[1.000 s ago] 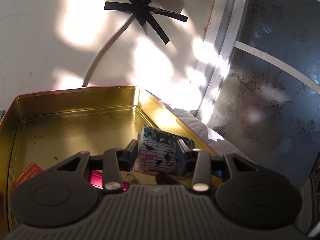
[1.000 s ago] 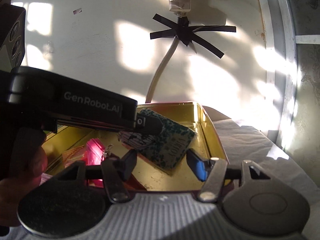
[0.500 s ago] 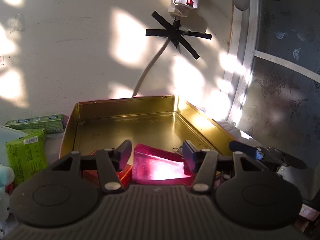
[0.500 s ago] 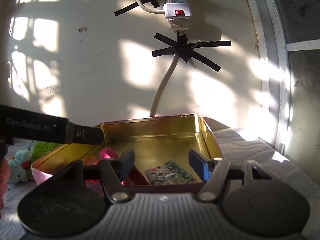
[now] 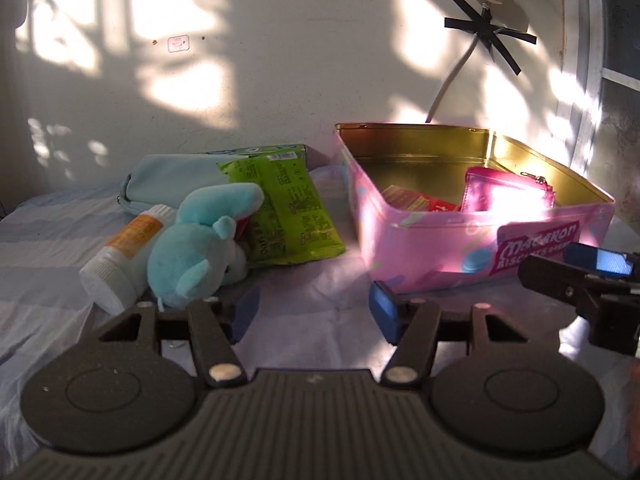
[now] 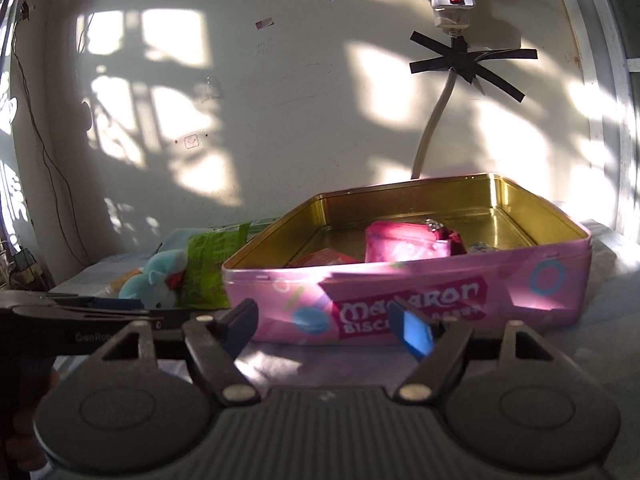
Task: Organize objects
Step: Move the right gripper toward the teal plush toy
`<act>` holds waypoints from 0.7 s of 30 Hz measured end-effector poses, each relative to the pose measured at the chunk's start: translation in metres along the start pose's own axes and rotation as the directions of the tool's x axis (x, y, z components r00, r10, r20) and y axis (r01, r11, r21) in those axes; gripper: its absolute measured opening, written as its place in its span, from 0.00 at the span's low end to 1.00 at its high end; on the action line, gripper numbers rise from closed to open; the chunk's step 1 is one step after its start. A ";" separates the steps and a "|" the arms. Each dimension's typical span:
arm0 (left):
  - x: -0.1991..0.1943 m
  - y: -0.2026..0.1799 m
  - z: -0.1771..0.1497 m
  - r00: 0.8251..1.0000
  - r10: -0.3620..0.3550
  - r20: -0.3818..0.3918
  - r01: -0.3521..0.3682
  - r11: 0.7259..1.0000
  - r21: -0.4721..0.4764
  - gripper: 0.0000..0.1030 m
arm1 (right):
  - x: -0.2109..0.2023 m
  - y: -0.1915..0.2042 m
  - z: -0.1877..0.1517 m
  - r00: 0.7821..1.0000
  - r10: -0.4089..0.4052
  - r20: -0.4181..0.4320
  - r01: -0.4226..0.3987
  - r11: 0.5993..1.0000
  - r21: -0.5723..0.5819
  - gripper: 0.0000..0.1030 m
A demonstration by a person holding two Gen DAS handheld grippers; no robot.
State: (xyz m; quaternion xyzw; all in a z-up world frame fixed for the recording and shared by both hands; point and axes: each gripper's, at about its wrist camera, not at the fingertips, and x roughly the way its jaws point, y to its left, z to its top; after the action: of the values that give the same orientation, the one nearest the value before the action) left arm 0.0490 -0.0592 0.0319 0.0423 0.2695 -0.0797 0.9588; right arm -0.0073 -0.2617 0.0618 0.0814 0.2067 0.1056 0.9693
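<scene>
Sun patches dapple the wall behind the cloth-covered bench (image 5: 328, 280). We see the pink tin (image 6: 440, 284) holding a pink pouch (image 6: 404, 246) and a red packet (image 5: 416, 202); its near wall hides the rest. Both left tongs (image 5: 314, 308) and right tongs (image 6: 326, 324) have just been opening, nothing between them. A plush (image 5: 196, 248) half-covers a tube (image 5: 124, 252).
</scene>
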 end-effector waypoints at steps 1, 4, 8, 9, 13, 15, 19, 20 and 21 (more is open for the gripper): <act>-0.001 0.009 -0.005 1.000 0.016 -0.008 -0.016 1.000 -0.005 0.61 | 0.003 0.010 -0.004 1.000 0.018 -0.018 -0.018 1.000 -0.015 0.72; -0.004 0.034 -0.016 0.998 0.063 -0.022 -0.063 0.998 -0.024 0.62 | 0.014 0.040 -0.013 0.995 0.064 -0.076 -0.068 0.996 -0.060 0.72; -0.007 0.065 -0.025 0.994 0.107 -0.036 -0.108 0.993 -0.052 0.62 | 0.027 0.072 -0.020 0.986 0.103 -0.129 -0.115 0.989 -0.096 0.72; -0.007 0.071 -0.027 0.993 0.115 -0.038 -0.117 0.991 -0.058 0.62 | 0.031 0.079 -0.021 0.984 0.112 -0.139 -0.126 0.987 -0.101 0.72; -0.008 0.103 -0.036 0.988 0.145 -0.045 -0.148 0.985 -0.088 0.63 | 0.042 0.103 -0.025 0.976 0.129 -0.177 -0.152 0.981 -0.122 0.72; -0.007 0.117 -0.038 0.986 0.164 -0.043 -0.168 0.981 -0.100 0.63 | 0.048 0.116 -0.027 0.972 0.131 -0.196 -0.161 0.976 -0.144 0.72; -0.004 0.154 -0.042 0.980 0.194 -0.047 -0.199 0.963 -0.181 0.63 | 0.058 0.138 -0.026 0.969 0.135 -0.207 -0.174 0.967 -0.184 0.72; -0.003 0.165 -0.042 0.983 0.176 -0.050 -0.183 0.955 -0.234 0.63 | 0.062 0.144 -0.024 0.969 0.139 -0.204 -0.179 0.965 -0.192 0.72; -0.003 0.172 -0.043 0.986 0.161 -0.045 -0.167 0.947 -0.275 0.62 | 0.065 0.148 -0.022 0.969 0.141 -0.201 -0.181 0.963 -0.198 0.72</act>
State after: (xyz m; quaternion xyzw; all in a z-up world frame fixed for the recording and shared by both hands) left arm 0.0545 0.1161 0.0036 -0.0697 0.2841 0.0392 0.9555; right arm 0.0159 -0.1009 0.0466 -0.0173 0.2762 0.2130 0.9371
